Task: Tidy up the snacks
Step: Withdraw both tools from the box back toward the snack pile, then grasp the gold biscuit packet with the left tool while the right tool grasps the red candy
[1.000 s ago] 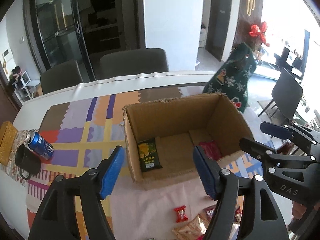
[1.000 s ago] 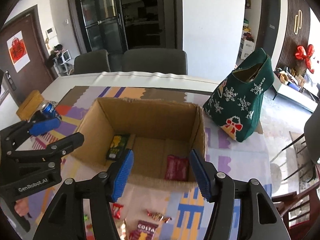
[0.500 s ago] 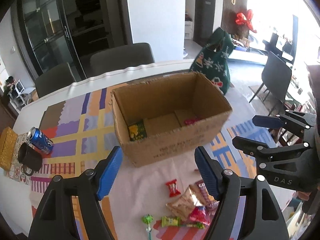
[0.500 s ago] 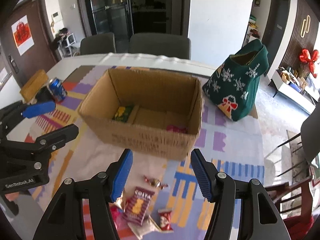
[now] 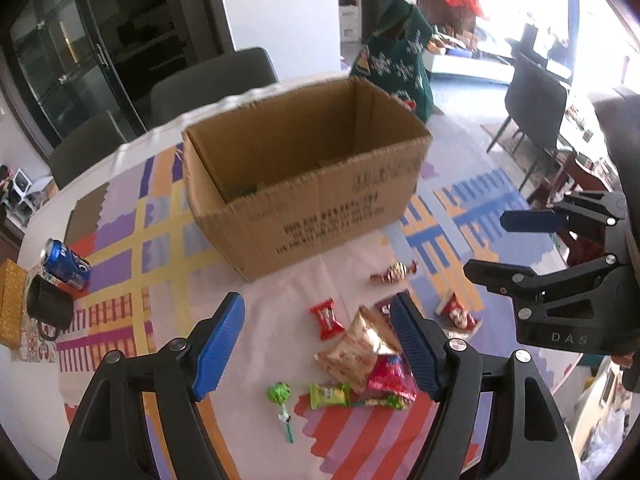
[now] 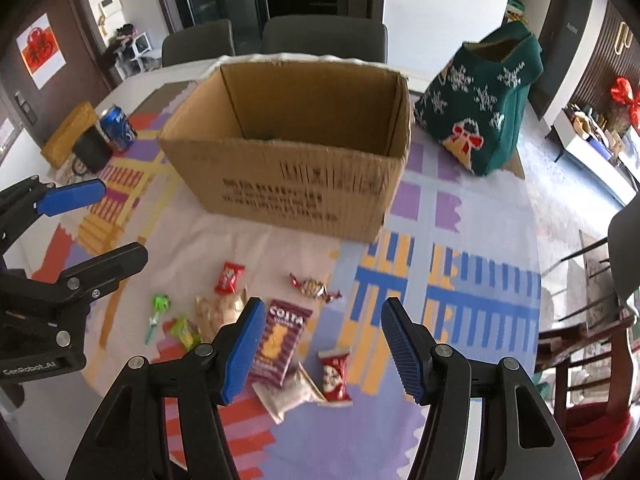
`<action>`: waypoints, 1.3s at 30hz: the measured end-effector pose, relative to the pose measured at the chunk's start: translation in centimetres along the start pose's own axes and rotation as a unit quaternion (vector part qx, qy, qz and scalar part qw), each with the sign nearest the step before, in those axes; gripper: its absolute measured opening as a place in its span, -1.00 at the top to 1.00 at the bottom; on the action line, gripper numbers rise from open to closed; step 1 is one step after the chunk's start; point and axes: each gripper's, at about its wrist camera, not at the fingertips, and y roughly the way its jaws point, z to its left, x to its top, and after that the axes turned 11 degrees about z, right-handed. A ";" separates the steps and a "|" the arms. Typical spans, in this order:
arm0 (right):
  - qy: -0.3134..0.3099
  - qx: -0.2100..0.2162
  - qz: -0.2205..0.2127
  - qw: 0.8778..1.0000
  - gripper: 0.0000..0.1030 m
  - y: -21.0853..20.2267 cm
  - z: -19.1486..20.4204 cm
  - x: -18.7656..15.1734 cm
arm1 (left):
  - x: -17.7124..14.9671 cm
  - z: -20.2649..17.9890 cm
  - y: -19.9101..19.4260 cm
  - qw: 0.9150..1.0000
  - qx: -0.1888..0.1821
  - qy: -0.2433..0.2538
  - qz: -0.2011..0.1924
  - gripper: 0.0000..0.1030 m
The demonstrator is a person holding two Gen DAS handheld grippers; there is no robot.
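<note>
Round worktop under a patchwork cloth of purple, yellow, blue and orange. At its middle, toward the far edge, an open brown cardboard box, with only a sliver of a dark packet showing inside. Beyond the box's right corner, a green knitted Christmas stocking. Near the left edge, a blue soda can beside a black mug. Left gripper and right gripper both with jaws spread and empty, the left's having just been opening. Most sorting apparently left: along the near edge, still loose, a purple Costa biscuit packet, gold crinkled bag, red wrapped sweets, green lollipop.
</note>
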 end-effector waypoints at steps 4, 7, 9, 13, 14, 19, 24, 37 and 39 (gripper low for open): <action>0.000 0.002 0.014 1.000 -0.18 0.9 0.0 -0.7 | -0.6 -0.5 1.1 1.000 -0.006 0.008 0.019 -0.45; 0.002 0.003 0.022 1.000 -0.18 1.5 0.0 -1.2 | -1.0 -0.6 2.1 0.999 -0.016 0.012 0.036 -0.45; 0.006 0.006 0.027 1.000 -0.18 1.9 0.0 -1.5 | -1.4 -0.8 2.9 0.999 -0.016 0.016 0.048 -0.45; 0.011 0.006 0.042 0.999 -0.18 2.9 -0.2 -2.1 | -2.1 -1.2 4.4 0.997 -0.021 0.026 0.073 -0.45; 0.012 0.006 0.047 0.999 -0.18 3.3 -0.2 -2.2 | -2.3 -1.3 4.8 0.996 -0.022 0.028 0.078 -0.45; 0.020 0.009 0.070 0.997 -0.18 4.9 -0.5 -2.8 | -2.8 -1.9 6.8 0.993 -0.023 0.043 0.110 -0.45; 0.030 0.009 0.090 0.995 -0.18 6.6 -1.0 -3.1 | -2.9 -2.2 8.3 0.990 -0.020 0.052 0.129 -0.45; 0.043 -0.001 0.115 0.992 -0.18 9.6 -1.7 -3.5 | -2.4 -2.2 12.0 0.984 -0.026 0.064 0.164 -0.45; 0.045 -0.001 0.120 0.992 -0.18 9.9 -1.8 -3.5 | -2.2 -2.2 12.3 0.984 -0.026 0.061 0.164 -0.45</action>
